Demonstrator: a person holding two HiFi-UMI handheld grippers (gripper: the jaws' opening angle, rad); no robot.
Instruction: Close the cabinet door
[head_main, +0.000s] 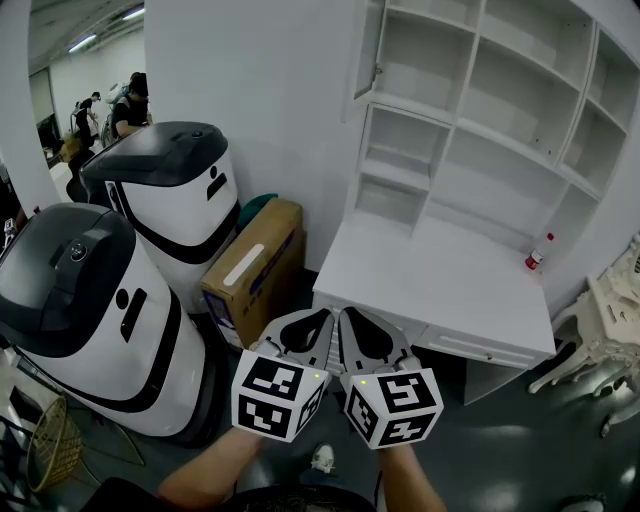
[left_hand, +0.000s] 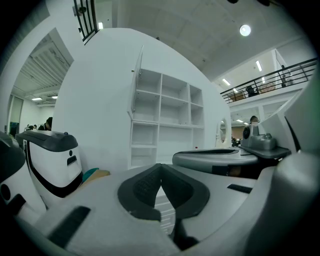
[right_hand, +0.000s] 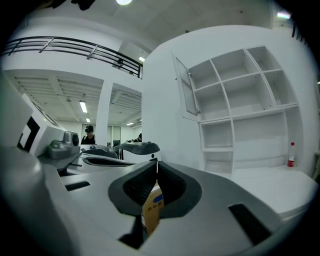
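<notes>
A white shelf cabinet (head_main: 480, 130) stands on a white desk (head_main: 440, 285) against the wall. Its narrow door (head_main: 368, 55) at the upper left stands swung open, nearly edge-on to me. The same door (left_hand: 135, 90) shows at the shelves' left edge in the left gripper view, and the door (right_hand: 187, 90) shows framed and see-through in the right gripper view. My left gripper (head_main: 329, 313) and right gripper (head_main: 344, 313) are side by side, low in the head view, well short of the desk. Both are shut with nothing held.
Two big white-and-black rounded machines (head_main: 170, 200) (head_main: 90, 310) stand at the left, with a cardboard box (head_main: 255, 270) between them and the desk. A red-capped bottle (head_main: 538, 252) stands on the desk's right end. A white chair (head_main: 605, 320) is at the right. People are far behind.
</notes>
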